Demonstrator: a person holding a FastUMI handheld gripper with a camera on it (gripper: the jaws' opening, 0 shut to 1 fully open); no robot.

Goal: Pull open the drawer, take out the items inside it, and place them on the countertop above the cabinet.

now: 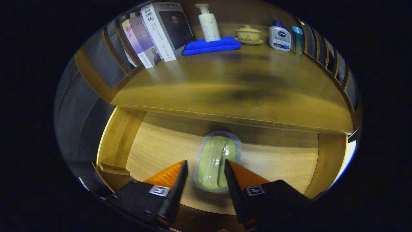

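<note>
Green pouch lies mid drawer floor, long axis running away from me, between my gripper fingers, spread, not touching.

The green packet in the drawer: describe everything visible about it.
The green packet is a pale green, glossy, ridged mass sealed in clear wrapping with a flat, rounded translucent border, so it looks like soft plastic packaging. It lies flat on the light wooden floor of the open drawer, lengthwise along the fingers, its far end just under the countertop edge. The gripper is open, its fingers flanking the packet's near half; whether they touch it cannot be told.
</note>
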